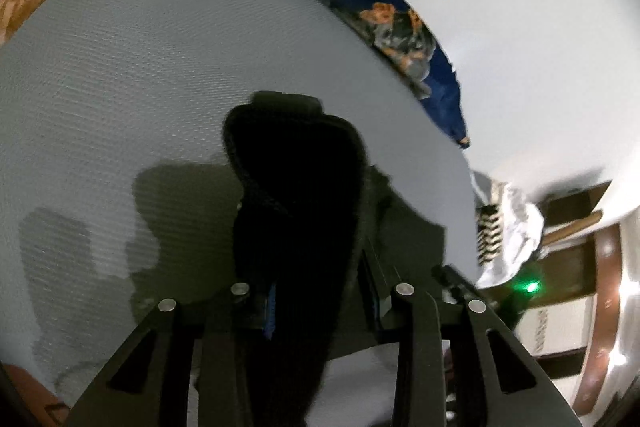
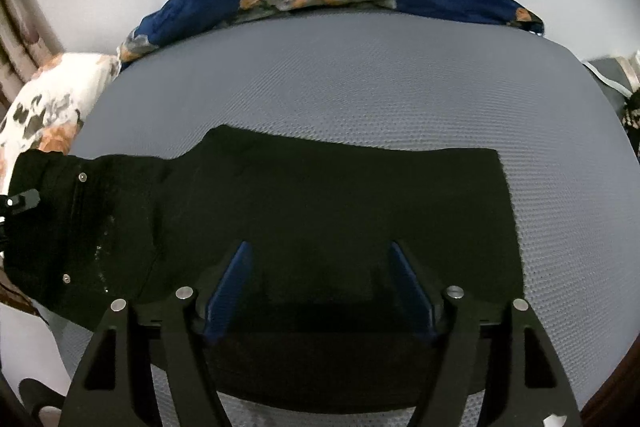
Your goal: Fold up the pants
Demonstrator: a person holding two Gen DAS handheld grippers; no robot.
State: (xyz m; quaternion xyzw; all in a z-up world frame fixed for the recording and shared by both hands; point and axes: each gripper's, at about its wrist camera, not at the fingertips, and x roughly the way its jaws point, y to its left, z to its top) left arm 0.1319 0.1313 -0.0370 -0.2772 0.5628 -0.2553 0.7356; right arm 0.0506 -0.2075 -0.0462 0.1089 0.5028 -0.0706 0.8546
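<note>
At the left end of the grey mattress (image 2: pixel 360 75) our left gripper (image 1: pixel 316 291) is clamped on the waist end of the black pants (image 2: pixel 320 211), a fold of cloth rising between its jaws. The pants lie lengthwise near the front edge, hems toward the right edge. Our right gripper (image 2: pixel 320 279) hovers over the legs, jaws apart, holding nothing. We judge the lengthwise fold is starting; next, the waist must be carried rightward onto the hems.

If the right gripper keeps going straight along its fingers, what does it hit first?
Most likely the black pants, spread flat on the grey mattress. The right gripper hangs over them with jaws open and nothing between them. How far above the cloth it is, I cannot tell.
</note>
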